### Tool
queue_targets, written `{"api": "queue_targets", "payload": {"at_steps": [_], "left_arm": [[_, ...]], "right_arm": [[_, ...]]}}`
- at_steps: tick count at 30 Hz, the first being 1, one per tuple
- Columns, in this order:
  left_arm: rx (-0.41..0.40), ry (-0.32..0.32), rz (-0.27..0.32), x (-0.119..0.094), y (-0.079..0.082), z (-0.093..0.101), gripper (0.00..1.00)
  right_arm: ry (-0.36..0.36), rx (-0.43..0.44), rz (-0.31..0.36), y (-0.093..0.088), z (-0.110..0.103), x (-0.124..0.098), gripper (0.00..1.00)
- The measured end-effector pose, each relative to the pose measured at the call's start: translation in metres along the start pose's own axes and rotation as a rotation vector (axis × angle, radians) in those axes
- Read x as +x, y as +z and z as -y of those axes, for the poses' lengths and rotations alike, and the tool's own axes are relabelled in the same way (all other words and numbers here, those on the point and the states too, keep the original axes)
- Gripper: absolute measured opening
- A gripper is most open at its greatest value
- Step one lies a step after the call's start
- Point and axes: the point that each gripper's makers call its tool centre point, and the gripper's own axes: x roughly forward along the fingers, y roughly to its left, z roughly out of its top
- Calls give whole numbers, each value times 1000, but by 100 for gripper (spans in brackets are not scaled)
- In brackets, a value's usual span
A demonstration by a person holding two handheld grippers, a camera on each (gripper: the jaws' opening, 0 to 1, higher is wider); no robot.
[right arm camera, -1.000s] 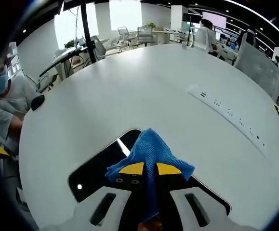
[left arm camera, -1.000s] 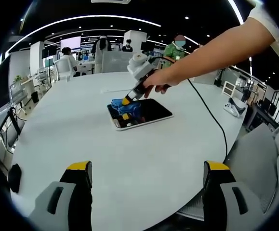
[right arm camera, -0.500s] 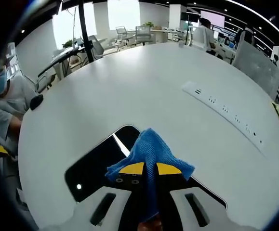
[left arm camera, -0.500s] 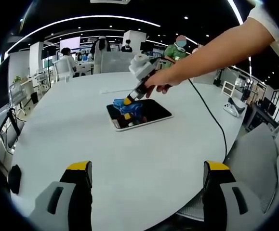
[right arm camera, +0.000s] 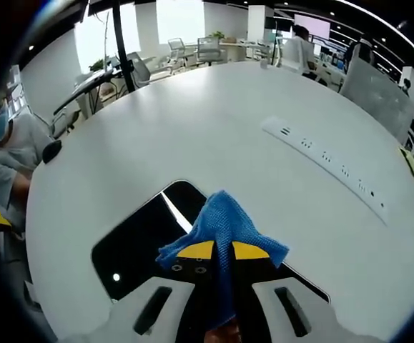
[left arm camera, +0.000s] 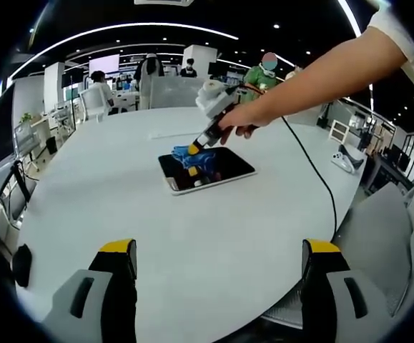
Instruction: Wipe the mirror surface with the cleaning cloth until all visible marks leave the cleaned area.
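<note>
Your right claw [right arm camera: 222,250] is clamped on the blue cleaning cloth [right arm camera: 224,225], pressing it onto the mirror [right arm camera: 146,243], which lies flat on the white counter [right arm camera: 192,136]. In the right gripper view the dark glass runs lengthwise from lower right to upper left, and most of the bare surface lies to the left of the cloth, so your next strokes likely want to go that way. Your left claw [left arm camera: 217,254] hangs wide and empty, well apart from the mirror [left arm camera: 224,166]; the right is the nearer one.
</note>
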Motion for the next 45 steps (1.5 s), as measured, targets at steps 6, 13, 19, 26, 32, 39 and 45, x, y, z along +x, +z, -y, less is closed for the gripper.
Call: {"api": "queue_targets", "payload": {"at_steps": [6, 13, 19, 26, 32, 39, 45], "left_arm": [[3, -1, -2, 0, -1, 0, 97], [4, -1, 1, 0, 0, 0, 97], [6, -2, 0, 0, 0, 1, 97], [9, -5, 0, 1, 1, 3, 97], [9, -3, 0, 0, 2, 3, 97], [11, -2, -2, 0, 2, 3, 97], [16, -5, 0, 1, 4, 4, 97]], "right_arm": [[-8, 5, -4, -3, 4, -2, 3], [-14, 8, -8, -7, 9, -7, 3], [-20, 10, -12, -10, 14, -7, 3], [-30, 13, -16, -15, 20, -11, 3], [-37, 13, -21, -19, 24, -14, 3], [-44, 17, -25, -22, 31, -17, 3], [-53, 21, -33, -26, 39, -18, 3]]}}
